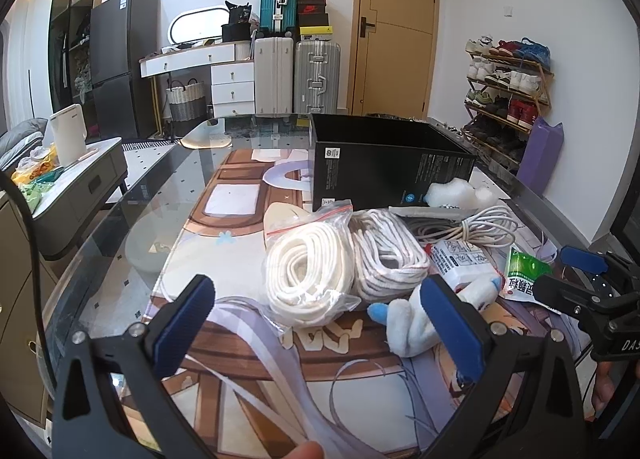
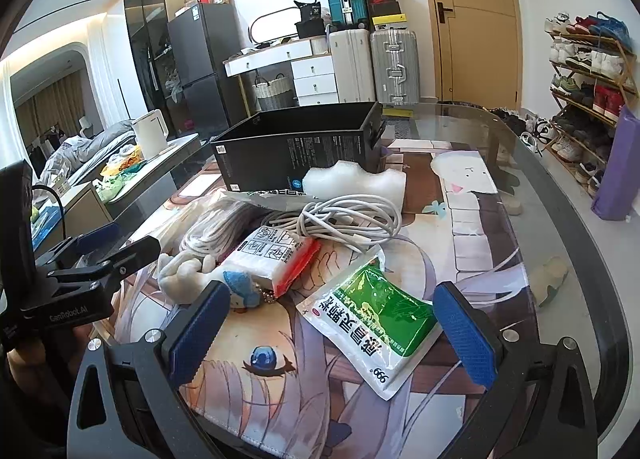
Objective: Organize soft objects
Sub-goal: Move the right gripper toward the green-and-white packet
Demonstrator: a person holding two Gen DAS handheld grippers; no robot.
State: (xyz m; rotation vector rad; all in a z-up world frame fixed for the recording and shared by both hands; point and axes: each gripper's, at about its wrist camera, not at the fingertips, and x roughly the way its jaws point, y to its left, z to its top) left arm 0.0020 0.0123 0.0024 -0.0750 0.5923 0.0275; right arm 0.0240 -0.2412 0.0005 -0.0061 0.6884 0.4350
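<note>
Soft things lie on a printed mat before an open black box [image 1: 384,163] [image 2: 296,151]. Two bagged coils of white rope [image 1: 308,275] [image 1: 386,259] lie side by side. A white and blue plush toy [image 1: 412,323] [image 2: 188,279], a tissue pack [image 2: 276,259], a green and white sachet [image 2: 376,315], a white cable coil [image 2: 348,219] and white foam [image 2: 352,183] lie nearby. My left gripper [image 1: 320,339] is open, in front of the rope bag and plush. My right gripper [image 2: 332,335] is open with the sachet between its fingers, not gripped.
The glass table [image 2: 560,195] has a rounded edge on the right. A shoe rack [image 2: 588,71] and purple bag [image 2: 616,167] stand to the right. A side table with a white kettle [image 1: 68,135] stands left. Suitcases [image 1: 296,75] and a door stand behind.
</note>
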